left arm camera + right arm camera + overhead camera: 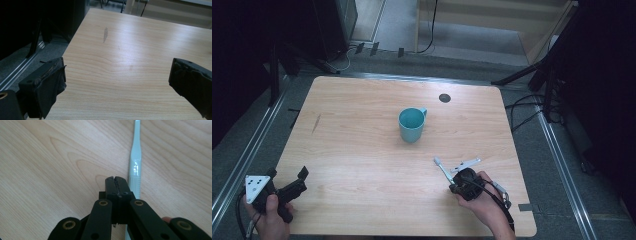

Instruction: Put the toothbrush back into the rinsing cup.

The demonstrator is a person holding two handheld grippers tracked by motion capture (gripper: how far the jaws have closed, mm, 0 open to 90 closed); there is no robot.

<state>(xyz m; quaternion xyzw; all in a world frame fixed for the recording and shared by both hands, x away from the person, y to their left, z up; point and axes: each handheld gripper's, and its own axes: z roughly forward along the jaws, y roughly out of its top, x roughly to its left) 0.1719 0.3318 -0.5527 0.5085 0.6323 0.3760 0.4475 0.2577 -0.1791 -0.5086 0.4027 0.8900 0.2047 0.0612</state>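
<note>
Wooden worktop, teal mug upright near centre, handle turned toward far right. Pale toothbrush flat on worktop at near right, well apart from mug, head end toward it. Right gripper pressed together, nothing between the jaws; parked just beside the toothbrush handle, not around it. Seen from above, right gripper low over the brush's near end, hand behind. Left gripper spread wide, idle above bare wood at near left corner; same gripper well clear of mug and brush.

Step in hand, judged: pick up toothbrush, likely bound for mug.

Notes for doing it well:
- Open jaws first, then shift sideways until handle sits between them.
- Straddle the ribbed grip section, not the glossy neck; less slip likely there.
- Come down until pad tips meet the wood, since brush lies thin and flat.
- Close squarely across handle; skewed pinch could flick it away.
- Lift straight before swinging toward mug.
</note>
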